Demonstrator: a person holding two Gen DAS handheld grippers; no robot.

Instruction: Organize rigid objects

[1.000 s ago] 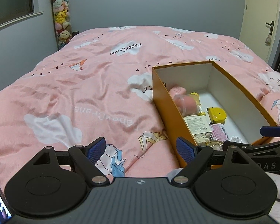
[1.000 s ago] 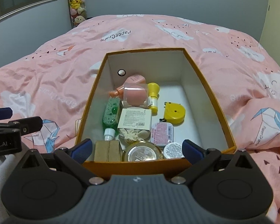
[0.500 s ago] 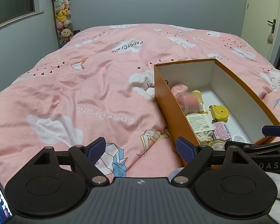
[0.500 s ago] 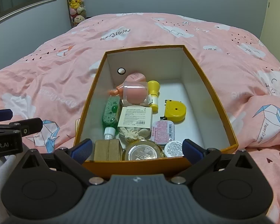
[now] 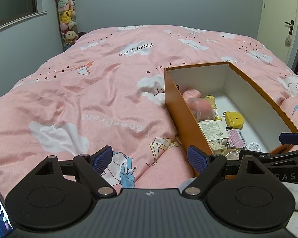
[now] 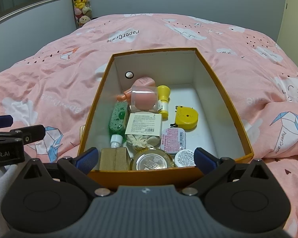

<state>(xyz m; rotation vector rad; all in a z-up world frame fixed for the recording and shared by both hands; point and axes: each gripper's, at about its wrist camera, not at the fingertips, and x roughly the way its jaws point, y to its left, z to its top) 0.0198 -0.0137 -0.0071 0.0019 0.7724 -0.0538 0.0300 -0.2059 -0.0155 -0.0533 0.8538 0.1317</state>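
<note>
Small items packed inside orange box (image 6: 145, 173) on bed (image 5: 89, 103): tape measure (image 6: 186, 117) at 2 o'clock, green bottle (image 6: 118, 119) at 10. Both tongs spread, nothing gripped: right tongs (image 6: 146, 157) held over near wall, left tongs (image 5: 151, 159) over quilt. Task judged nearly finished.

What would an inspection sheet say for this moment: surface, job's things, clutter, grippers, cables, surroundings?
Surface: pink quilt with cloud and paper-crane print, rumpled.
Job's things: orange box, open, holding a green bottle, yellow tape measure, yellow bottle, white labelled box, round gold tin and other small items.
Clutter: nothing seen on the quilt outside the box.
Grippers: left gripper open over the quilt, empty; right gripper open at the box's near wall, empty.
Cables: nothing seen.
Surroundings: stacked plush toys in the corner, grey wall, door.
</note>
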